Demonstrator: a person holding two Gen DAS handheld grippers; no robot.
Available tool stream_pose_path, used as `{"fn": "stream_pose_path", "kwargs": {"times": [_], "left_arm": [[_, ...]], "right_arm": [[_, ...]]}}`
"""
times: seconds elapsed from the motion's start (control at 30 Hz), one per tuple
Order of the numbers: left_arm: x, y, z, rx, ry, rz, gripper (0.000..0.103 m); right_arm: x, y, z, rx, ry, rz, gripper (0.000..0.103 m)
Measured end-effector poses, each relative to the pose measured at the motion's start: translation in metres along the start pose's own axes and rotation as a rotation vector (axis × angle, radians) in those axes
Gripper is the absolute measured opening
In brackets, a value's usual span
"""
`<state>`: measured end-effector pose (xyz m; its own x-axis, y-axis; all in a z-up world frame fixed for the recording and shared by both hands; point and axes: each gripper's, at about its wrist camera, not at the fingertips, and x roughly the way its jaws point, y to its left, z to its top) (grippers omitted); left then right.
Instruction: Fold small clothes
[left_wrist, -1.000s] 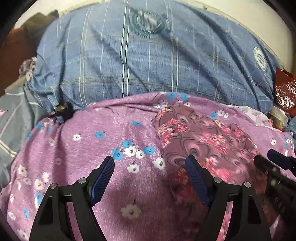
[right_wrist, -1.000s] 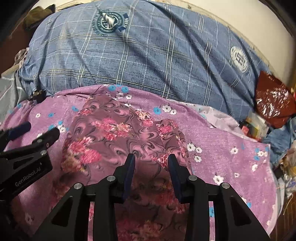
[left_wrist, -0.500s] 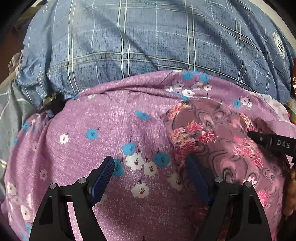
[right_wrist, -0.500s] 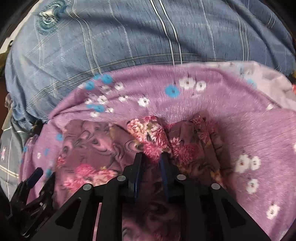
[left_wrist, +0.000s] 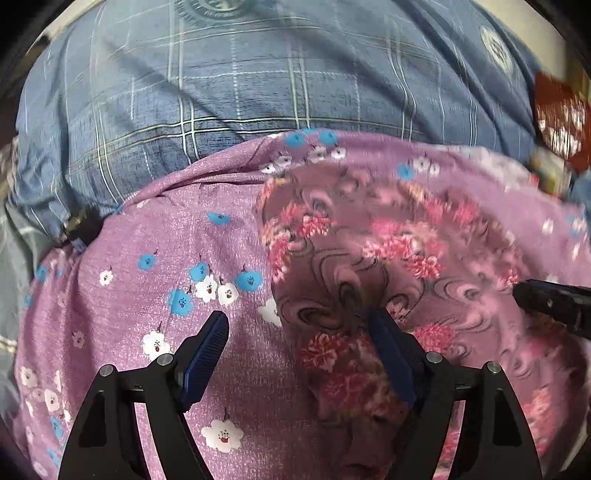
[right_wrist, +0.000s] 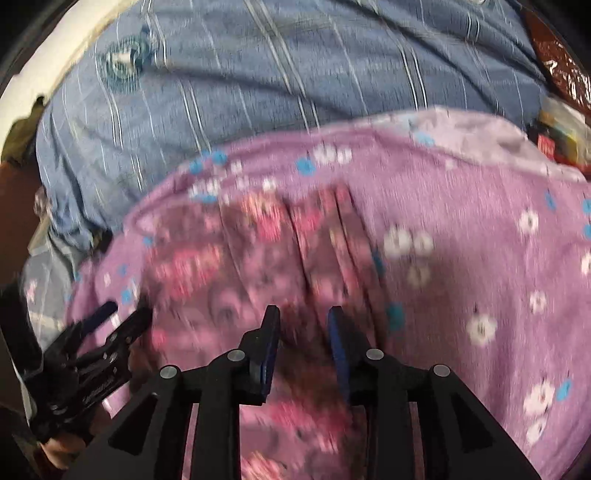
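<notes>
Now the right gripper (right_wrist: 301, 314) was letting go: half a sec before, its jaws were pinched tight on a bunched ridge of the small mauve garment with swirls and pink flower print (left_wrist: 369, 258); at this moment they were opening, fabric lying between them but, as far as the blur allowed, not pressed by the pads. The hand had also pulled back towards the near side, so more of the cloth showed ahead. Likely meaning: one fold or tug was done and the piece set down, w/ a re-grip probably next.

The left gripper (left_wrist: 295, 336) stayed wide apart, grasping nothing. Its right pad sat at or on the garment's left part, left pad over the lilac bedsheet with blue and white blossoms (left_wrist: 155, 295); contact can't be told.

The garment lay on that sheet, right of centre in the left view, in front of the big blue checked quilt (left_wrist: 258, 85). It looked soft, thin, w/ lengthwise pleats running away from the right jaws and a rounded far edge; not yet a tidy rectangle.
</notes>
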<state>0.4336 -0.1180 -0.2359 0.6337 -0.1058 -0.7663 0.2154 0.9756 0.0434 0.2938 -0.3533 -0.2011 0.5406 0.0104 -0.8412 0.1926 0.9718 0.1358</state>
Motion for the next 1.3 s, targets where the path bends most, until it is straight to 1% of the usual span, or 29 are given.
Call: {"fn": "stream_pose_path", "kwargs": {"times": [0.07, 0.13, 0.2, 0.27, 0.3, 0.33, 0.4, 0.43, 0.47, 0.53, 0.57, 0.6, 0.67, 0.73, 0.77, 0.83, 0.9, 0.97, 1.0, 1.13, 1.17, 1.23, 1.3], "left_arm": [[-0.003, -0.002, 0.000, 0.009, -0.007, 0.007, 0.078], [-0.011, 0.000, -0.001, -0.009, -0.017, -0.010, 0.077], [-0.026, 0.002, -0.003, -0.018, -0.050, -0.025, 0.077], [-0.039, 0.002, -0.008, 0.008, -0.076, -0.029, 0.078], [-0.043, -0.001, -0.013, 0.035, -0.074, -0.029, 0.078], [-0.044, -0.004, -0.019, 0.057, -0.062, -0.029, 0.078], [-0.037, -0.012, -0.030, 0.103, -0.023, -0.019, 0.078], [-0.035, -0.015, -0.034, 0.116, -0.021, -0.012, 0.079], [-0.034, -0.016, -0.036, 0.121, -0.026, -0.010, 0.079], [-0.037, -0.011, -0.032, 0.100, -0.024, -0.032, 0.078], [-0.041, -0.006, -0.029, 0.071, -0.024, -0.056, 0.078], [-0.048, 0.002, -0.026, 0.030, -0.040, -0.077, 0.078], [-0.058, 0.015, -0.019, -0.023, -0.086, -0.085, 0.078], [-0.061, 0.024, -0.016, -0.039, -0.104, -0.074, 0.078], [-0.059, 0.027, -0.017, -0.042, -0.094, -0.065, 0.078], [-0.046, 0.027, -0.020, -0.046, -0.046, -0.051, 0.078], [-0.023, 0.024, -0.024, -0.047, 0.043, -0.051, 0.079], [-0.022, 0.026, -0.023, -0.075, 0.035, -0.059, 0.080], [-0.025, 0.026, -0.020, -0.070, 0.038, -0.066, 0.078], [-0.039, 0.031, -0.014, -0.079, -0.018, -0.094, 0.077], [-0.043, 0.034, -0.013, -0.088, -0.029, -0.112, 0.077], [-0.047, 0.037, -0.014, -0.099, -0.049, -0.121, 0.078], [-0.051, 0.040, -0.017, -0.104, -0.064, -0.100, 0.078]], "right_arm": [[-0.001, -0.002, -0.009, -0.007, -0.019, -0.001, 0.034], [-0.011, -0.007, -0.012, 0.019, -0.024, 0.020, 0.035], [-0.027, -0.011, -0.018, 0.040, -0.070, 0.050, 0.037], [-0.039, -0.011, -0.026, 0.030, -0.093, 0.059, 0.037], [-0.041, -0.010, -0.029, 0.026, -0.096, 0.063, 0.037], [-0.042, -0.009, -0.032, 0.022, -0.091, 0.065, 0.038], [-0.029, -0.008, -0.038, 0.018, -0.045, 0.041, 0.039], [-0.016, -0.009, -0.041, 0.019, -0.002, 0.011, 0.040], [-0.010, -0.009, -0.043, 0.019, 0.015, 0.004, 0.040], [-0.011, -0.008, -0.043, 0.014, -0.002, 0.000, 0.042], [-0.015, -0.008, -0.041, 0.020, -0.016, 0.012, 0.043], [-0.019, -0.009, -0.041, 0.030, -0.037, 0.031, 0.043], [-0.026, -0.011, -0.039, 0.048, -0.071, 0.043, 0.043], [-0.030, -0.007, -0.039, 0.024, -0.097, 0.043, 0.043], [-0.030, -0.004, -0.039, 0.013, -0.099, 0.037, 0.043], [-0.023, 0.001, -0.040, -0.001, -0.086, 0.011, 0.043], [-0.007, 0.003, -0.040, -0.006, -0.035, -0.008, 0.043], [-0.006, 0.004, -0.039, -0.011, -0.032, -0.019, 0.044], [-0.008, 0.003, -0.038, -0.012, -0.036, -0.013, 0.045], [-0.020, -0.010, -0.032, 0.027, -0.077, 0.034, 0.044], [-0.025, -0.014, -0.030, 0.039, -0.098, 0.044, 0.044], [-0.035, -0.020, -0.028, 0.057, -0.145, 0.067, 0.044], [-0.043, -0.023, -0.026, 0.069, -0.193, 0.093, 0.044]]}}
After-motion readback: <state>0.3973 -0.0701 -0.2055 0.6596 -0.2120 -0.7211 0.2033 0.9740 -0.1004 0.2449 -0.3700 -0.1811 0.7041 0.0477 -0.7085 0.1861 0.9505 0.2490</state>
